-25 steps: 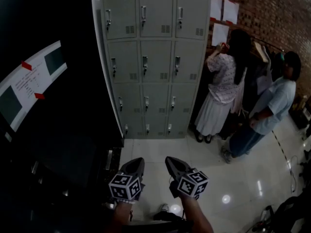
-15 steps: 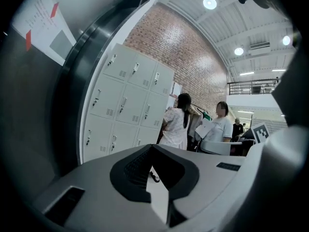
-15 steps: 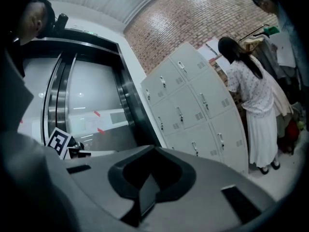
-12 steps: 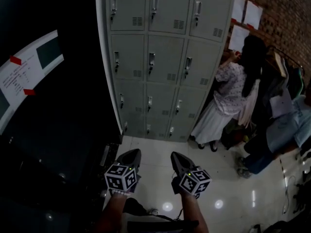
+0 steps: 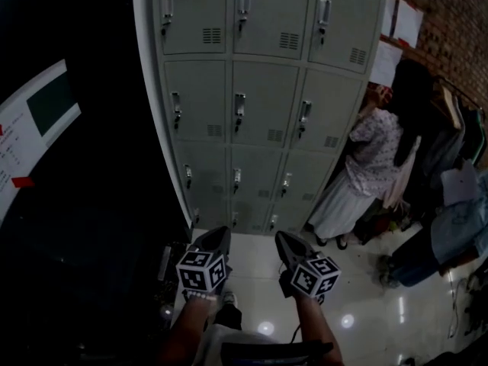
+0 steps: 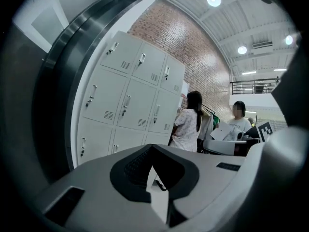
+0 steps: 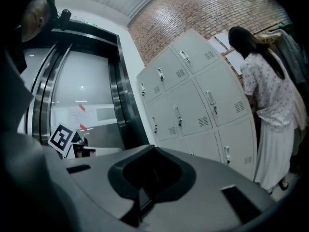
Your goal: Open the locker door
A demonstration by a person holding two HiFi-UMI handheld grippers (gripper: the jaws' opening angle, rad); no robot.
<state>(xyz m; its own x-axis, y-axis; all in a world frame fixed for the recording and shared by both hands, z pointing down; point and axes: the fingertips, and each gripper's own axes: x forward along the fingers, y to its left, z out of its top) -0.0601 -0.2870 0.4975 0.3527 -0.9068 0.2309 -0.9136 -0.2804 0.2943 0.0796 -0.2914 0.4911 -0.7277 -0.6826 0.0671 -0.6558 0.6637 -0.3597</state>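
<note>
Underfoot: glossy pale floor tiles, with bright glints of lamp light.
Far wall: rough red brick, with white paper sheets fixed to it, right of the lockers.
Left side: dark glossy panel carrying a white sign with red tape marks; curved dark steel frame in the right gripper view.
Ceiling: pale and ribbed, with round lamps.
Lockers: grey painted sheet-metal bank, three columns of flat rectangular doors, standing on the floor at the far side.
Locker door: shut, like all the others; each with an upright metal latch handle and a small slotted vent.
Left tool: grey and tapered, tips closed together with nothing between; near and low, well apart from the lockers.
Right tool: same shape, tips closed together, nothing held; just beside the left one.
Marker cubes: black-and-white squares, one on each tool.
People: one in a patterned blouse and white skirt right of the lockers; another farther right, partly cut off.
</note>
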